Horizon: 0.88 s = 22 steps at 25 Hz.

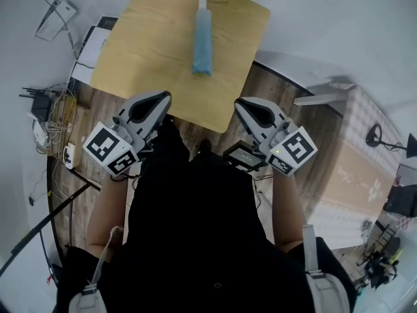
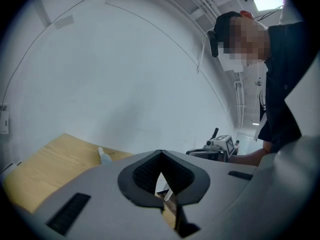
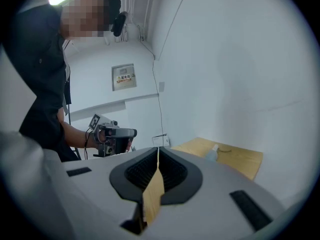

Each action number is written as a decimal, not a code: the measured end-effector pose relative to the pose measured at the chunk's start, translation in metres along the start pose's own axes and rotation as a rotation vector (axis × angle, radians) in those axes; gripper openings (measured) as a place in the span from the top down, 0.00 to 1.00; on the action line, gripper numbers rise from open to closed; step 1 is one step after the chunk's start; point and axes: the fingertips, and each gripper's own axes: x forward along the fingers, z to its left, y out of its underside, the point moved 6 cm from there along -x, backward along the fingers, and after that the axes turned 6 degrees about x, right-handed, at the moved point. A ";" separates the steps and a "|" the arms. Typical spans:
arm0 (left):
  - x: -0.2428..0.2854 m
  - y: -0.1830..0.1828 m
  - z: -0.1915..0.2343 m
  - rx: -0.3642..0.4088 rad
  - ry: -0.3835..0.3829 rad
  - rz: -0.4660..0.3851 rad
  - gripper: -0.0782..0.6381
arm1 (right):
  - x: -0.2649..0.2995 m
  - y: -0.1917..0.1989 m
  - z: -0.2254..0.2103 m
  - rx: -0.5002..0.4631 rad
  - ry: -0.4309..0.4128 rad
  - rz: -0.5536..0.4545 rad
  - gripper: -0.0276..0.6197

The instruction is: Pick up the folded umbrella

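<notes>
**Head view:** The folded umbrella (image 1: 202, 39) is blue with a white end. It lies flat on the wooden table (image 1: 143, 51) in the upper middle of the frame. The left gripper (image 1: 161, 98) is at the middle left and the right gripper (image 1: 242, 104) is at the middle right. Both are held in front of the person's black top (image 1: 195, 227), near the bottom edge of the table. Neither one touches the umbrella, which is well apart from both, farther up the frame.

**Left gripper view:** The jaws are pressed together at the tips, with nothing between them. The table shows at the lower left. The umbrella's white end peeks up just above the gripper's grey body.

**Right gripper view:** These jaws are squeezed tight too, and they hold nothing. Only a thin strip of wood colour shows through the slit between them. The table sits at the lower right, with the umbrella small and far off on it.

**How far along:** I think the job has not really started. The umbrella has not been picked up. A gripper must reach out over the table, open its jaws, close them on the umbrella and lift it.
</notes>
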 end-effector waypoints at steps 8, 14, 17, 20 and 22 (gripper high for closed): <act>0.018 -0.021 0.089 -0.038 0.103 -0.040 0.88 | 0.083 -0.037 -0.009 -0.031 0.060 0.038 0.93; 0.025 -0.027 0.136 -0.099 0.216 -0.026 0.88 | 0.141 -0.066 -0.012 -0.024 0.130 0.029 0.93; 0.027 -0.022 0.156 -0.105 0.258 0.002 0.88 | 0.166 -0.069 -0.013 -0.014 0.167 0.054 0.93; 0.027 -0.016 0.178 -0.117 0.273 0.027 0.88 | 0.185 -0.070 -0.015 0.009 0.193 0.097 0.93; 0.027 -0.012 0.196 -0.130 0.275 0.032 0.88 | 0.195 -0.070 -0.020 0.035 0.211 0.108 0.93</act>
